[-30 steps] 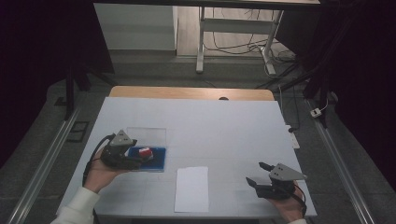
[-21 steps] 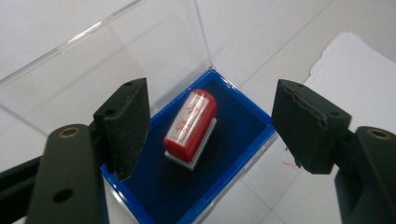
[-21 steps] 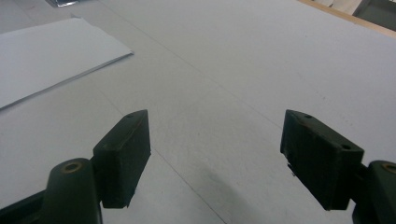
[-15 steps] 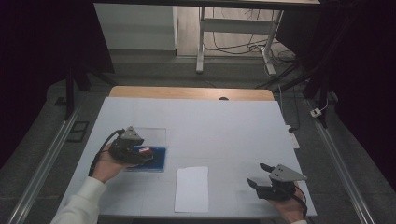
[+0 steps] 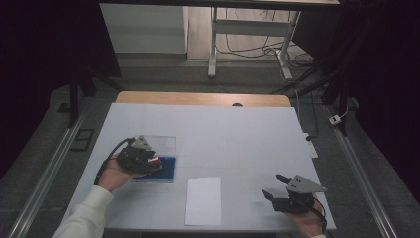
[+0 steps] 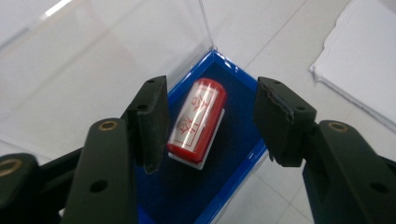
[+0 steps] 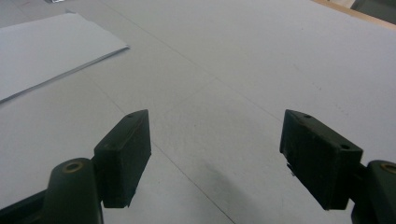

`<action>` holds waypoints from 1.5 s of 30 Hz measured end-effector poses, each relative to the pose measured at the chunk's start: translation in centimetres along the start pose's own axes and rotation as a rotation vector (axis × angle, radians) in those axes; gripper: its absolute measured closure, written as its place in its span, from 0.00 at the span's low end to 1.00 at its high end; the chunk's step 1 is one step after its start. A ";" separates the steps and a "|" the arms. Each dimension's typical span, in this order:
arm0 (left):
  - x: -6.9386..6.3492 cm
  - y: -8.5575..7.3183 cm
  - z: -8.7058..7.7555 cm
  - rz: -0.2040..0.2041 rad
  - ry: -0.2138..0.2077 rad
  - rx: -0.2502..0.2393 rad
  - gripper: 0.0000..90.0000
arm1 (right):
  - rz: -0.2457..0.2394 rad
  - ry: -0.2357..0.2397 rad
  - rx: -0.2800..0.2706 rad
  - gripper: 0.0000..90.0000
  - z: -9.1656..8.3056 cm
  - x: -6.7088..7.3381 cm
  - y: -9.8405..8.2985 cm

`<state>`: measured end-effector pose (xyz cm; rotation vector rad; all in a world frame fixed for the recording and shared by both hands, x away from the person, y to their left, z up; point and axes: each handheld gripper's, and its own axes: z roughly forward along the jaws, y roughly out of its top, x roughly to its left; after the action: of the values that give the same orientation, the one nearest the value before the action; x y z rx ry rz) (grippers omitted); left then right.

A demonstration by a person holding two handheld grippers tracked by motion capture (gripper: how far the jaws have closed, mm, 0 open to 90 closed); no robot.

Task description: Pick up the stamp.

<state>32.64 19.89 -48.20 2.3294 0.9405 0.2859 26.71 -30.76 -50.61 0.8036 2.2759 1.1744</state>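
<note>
Since a second ago the left gripper (image 5: 154, 161) has slid from beside the blue tray (image 5: 166, 169) to over it, near the table's (image 5: 237, 134) left edge, its jaws closing in. From above, the red stamp (image 5: 155, 160) is a mere speck, but the left gripper view shows the stamp (image 6: 196, 122) lying in the tray (image 6: 219, 186) between half-closed jaws, a gap left on each side. By the near right corner, the right gripper (image 5: 273, 187) rests with jaws wide and empty, the white sheet (image 5: 203, 200) apart on its left.
</note>
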 end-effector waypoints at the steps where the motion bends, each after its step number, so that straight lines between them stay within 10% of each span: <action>1: 0.0 0.0 0.1 0.001 -0.003 0.005 0.53 | 0.001 0.000 0.001 0.27 0.0 0.0 0.0; 19: 0.4 -0.2 0.2 0.023 -0.020 0.006 0.77 | 0.003 -0.002 0.011 0.28 0.0 -0.1 -0.2; 45: 0.1 0.2 -1.3 0.050 0.003 -0.035 0.79 | 0.019 0.002 -0.011 0.29 -0.2 -0.3 0.0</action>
<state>32.31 20.44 -47.10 2.3237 0.8727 0.3243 26.79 -31.06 -50.51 0.8218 2.2662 1.1955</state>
